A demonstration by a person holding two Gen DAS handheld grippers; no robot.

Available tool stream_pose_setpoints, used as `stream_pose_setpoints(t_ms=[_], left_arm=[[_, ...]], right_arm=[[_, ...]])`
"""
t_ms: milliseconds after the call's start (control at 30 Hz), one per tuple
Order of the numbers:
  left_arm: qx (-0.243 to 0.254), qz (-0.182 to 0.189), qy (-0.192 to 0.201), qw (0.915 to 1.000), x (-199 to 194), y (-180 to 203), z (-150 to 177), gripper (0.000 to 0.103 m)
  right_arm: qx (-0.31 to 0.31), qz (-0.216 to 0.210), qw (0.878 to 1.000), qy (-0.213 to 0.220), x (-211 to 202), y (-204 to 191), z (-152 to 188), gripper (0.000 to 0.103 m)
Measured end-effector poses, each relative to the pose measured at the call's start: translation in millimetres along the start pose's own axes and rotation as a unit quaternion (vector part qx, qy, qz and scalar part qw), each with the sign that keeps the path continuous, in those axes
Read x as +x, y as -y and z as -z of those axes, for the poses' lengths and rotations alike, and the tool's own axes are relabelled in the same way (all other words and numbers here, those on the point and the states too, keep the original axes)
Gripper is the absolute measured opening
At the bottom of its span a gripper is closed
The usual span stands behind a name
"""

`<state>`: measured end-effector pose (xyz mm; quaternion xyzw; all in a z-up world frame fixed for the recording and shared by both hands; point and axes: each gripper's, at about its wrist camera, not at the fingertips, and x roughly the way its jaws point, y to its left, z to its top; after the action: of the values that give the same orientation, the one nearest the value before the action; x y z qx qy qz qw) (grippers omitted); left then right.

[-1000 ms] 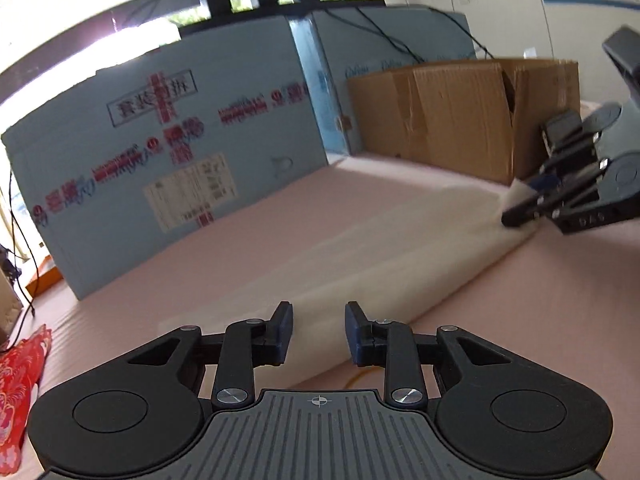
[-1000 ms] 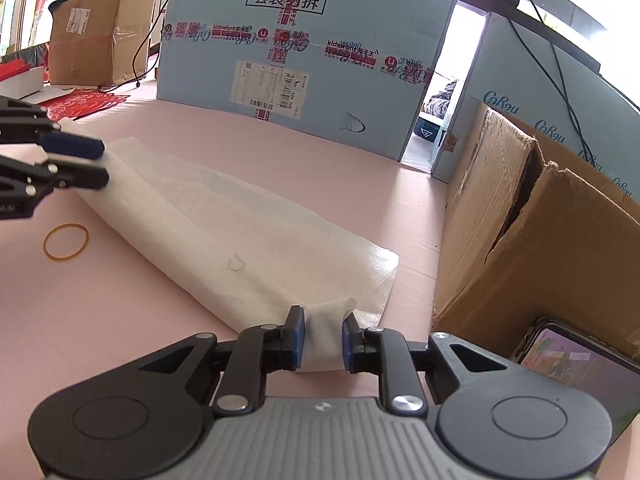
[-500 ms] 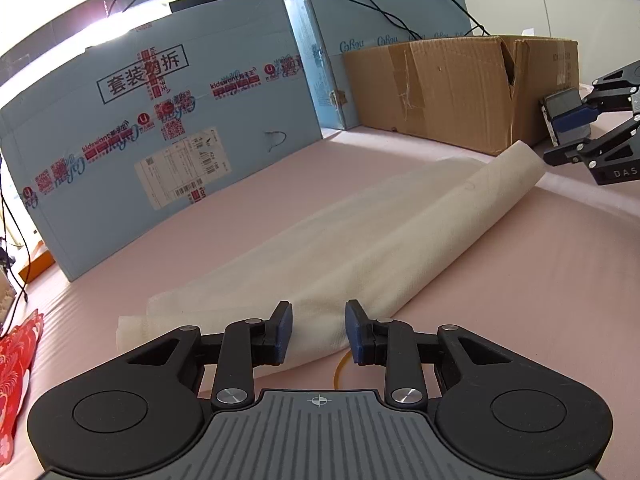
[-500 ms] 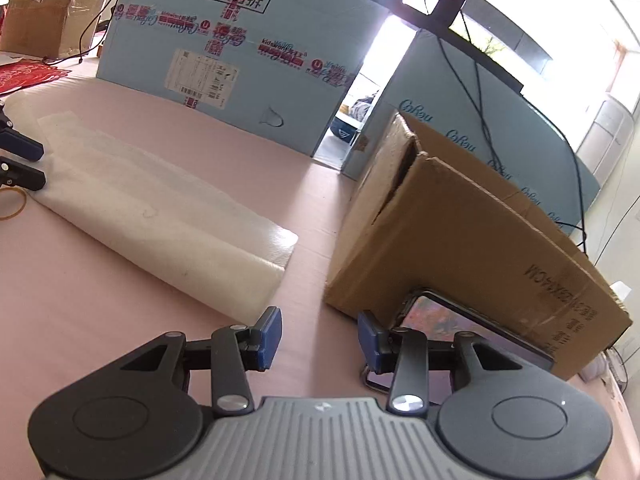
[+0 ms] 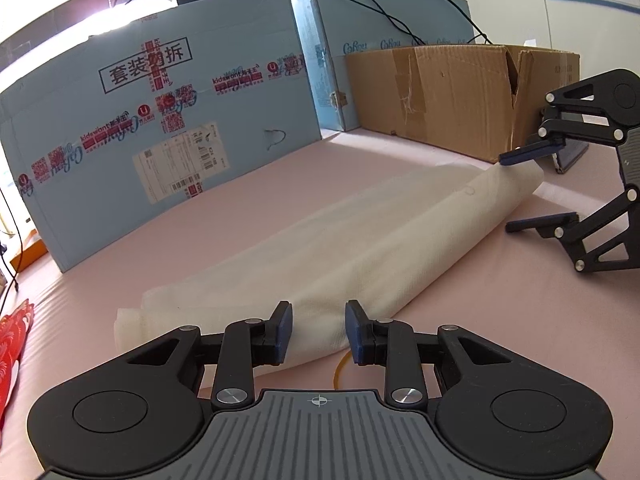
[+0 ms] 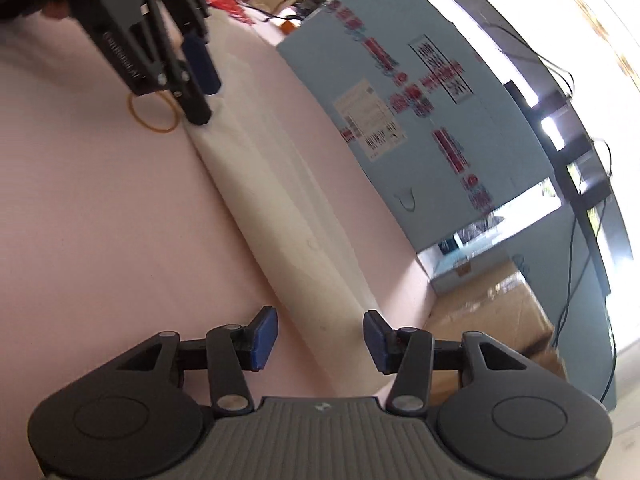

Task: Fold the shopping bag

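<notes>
The white shopping bag (image 5: 360,240) lies folded into a long strip on the pink table (image 5: 500,320). My left gripper (image 5: 319,330) stands partly open over the bag's near edge, with flat fabric showing between its fingers and no pinch. In the right wrist view the left gripper (image 6: 200,88) sits on the far end of the bag (image 6: 288,220). My right gripper (image 6: 320,338) is rolled onto its side and its jaws are closing. The bag's other end lies between its blue pads, which stand clear of the cloth. From the left wrist view, the right gripper (image 5: 505,192) straddles that end, one finger above and one below.
A yellow rubber band (image 6: 154,116) lies on the table beside the left gripper, partly under the bag. A brown cardboard box (image 5: 440,96) with a phone (image 5: 572,156) leaning on it stands behind the right gripper. A tall blue carton (image 5: 160,120) walls the far side. Red paper (image 5: 12,352) lies at the left edge.
The right gripper let go of the bag's end, opened, pulled away, rolled onto its side and came back around that end. The bag's lifted end dropped flat. The left gripper stayed put.
</notes>
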<state>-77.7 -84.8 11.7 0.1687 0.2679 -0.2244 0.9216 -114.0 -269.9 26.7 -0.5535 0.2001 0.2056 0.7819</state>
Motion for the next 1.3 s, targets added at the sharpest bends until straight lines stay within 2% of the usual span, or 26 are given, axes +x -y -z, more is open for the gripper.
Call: stream_pose_setpoints(t_ms=[167,300,400,467,600,700,833,900,933,967,1000,1133,1300], left_arm=[[-0.016,0.011,-0.001,0.9998,0,-5,-1,0.028],[-0.023,0.021,0.002,0.9995,0,-9,-1,0.03],[0.004,0.036,0.021,0.9991,-6,-5,-3,0.042],[0.029,0.048,0.04,0.9976,-11,0,-7,0.046],[0.085,0.074,0.052,0.9922,-8,17,-18,0.048],[0.151,0.085,0.051,0.9835,-1,39,-22,0.048],[0.195,0.105,0.046,0.9741,-1,56,-21,0.048],[0.202,0.119,0.034,0.9716,-1,58,-21,0.044],[0.2,0.123,0.029,0.9716,-1,57,-21,0.038],[0.194,0.131,0.02,0.972,1,54,-21,0.025],[0.184,0.139,0.013,0.973,2,50,-22,0.021],[0.134,0.19,-0.014,0.9724,7,24,-23,0.021],[0.052,0.235,-0.041,0.9698,19,-15,-22,0.024]], right_arm=[[-0.132,0.001,0.991,0.03,11,-25,-18,0.027],[-0.185,-0.008,0.982,0.042,19,-36,-24,0.011],[-0.193,-0.028,0.979,0.052,22,-33,-22,0.01],[-0.187,-0.037,0.98,0.059,21,-29,-20,0.01],[-0.169,-0.048,0.982,0.07,21,-23,-18,0.009],[-0.168,-0.054,0.981,0.087,15,-21,-15,0.008],[-0.169,-0.058,0.977,0.117,-3,-16,-8,0.008],[-0.16,-0.064,0.977,0.127,-12,-12,-5,0.008],[-0.153,-0.068,0.977,0.129,-16,-9,-4,0.008],[-0.142,-0.074,0.979,0.13,-21,-5,-2,0.008],[-0.13,-0.082,0.98,0.13,-24,-2,-1,0.008],[-0.037,-0.146,0.981,0.123,-33,21,5,0.009],[0.098,-0.225,0.966,0.082,-14,51,27,0.01]])
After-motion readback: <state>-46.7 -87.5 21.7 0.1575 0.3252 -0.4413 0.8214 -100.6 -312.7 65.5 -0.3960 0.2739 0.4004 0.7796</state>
